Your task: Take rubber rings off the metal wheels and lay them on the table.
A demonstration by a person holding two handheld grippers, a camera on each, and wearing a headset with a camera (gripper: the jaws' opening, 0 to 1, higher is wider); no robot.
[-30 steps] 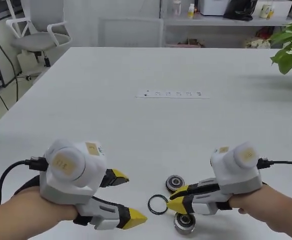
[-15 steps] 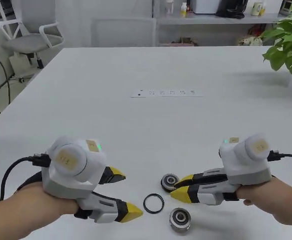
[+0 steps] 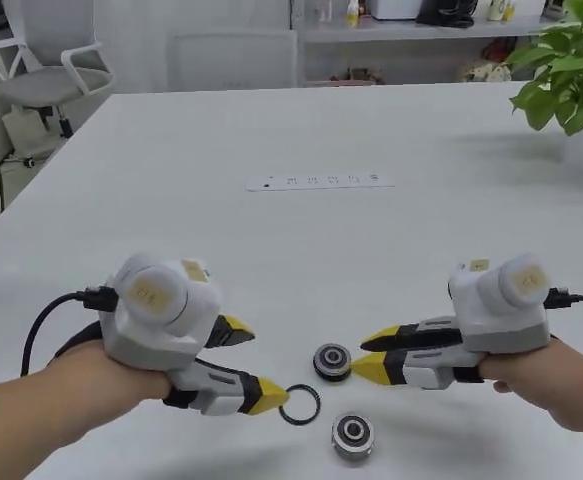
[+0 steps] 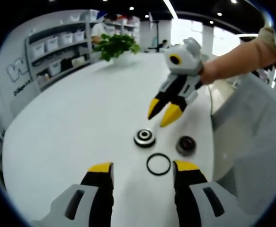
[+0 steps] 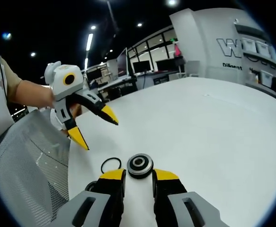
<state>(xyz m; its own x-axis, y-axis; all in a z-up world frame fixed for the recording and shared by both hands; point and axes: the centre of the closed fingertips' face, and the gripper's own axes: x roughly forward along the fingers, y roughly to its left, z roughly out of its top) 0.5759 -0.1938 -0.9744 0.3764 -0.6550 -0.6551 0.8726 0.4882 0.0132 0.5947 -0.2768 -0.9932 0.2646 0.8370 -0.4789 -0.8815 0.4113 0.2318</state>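
Nothing gripped: left claw (image 3: 258, 362) spread wide and released, right claw (image 3: 366, 354) parted only narrowly, both low over the tabletop (image 3: 301, 250). Just ahead of the left claw, in line with the gap between its tips, a loose rubber ring (image 3: 320, 404) lying flat. Right at the right claw's tips, one metal wheel (image 3: 332, 361); near that claw's side, apart from it, a second metal wheel (image 3: 352, 434).

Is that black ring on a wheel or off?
Off. The rubber ring lies flat on the table, apart from both metal wheels.
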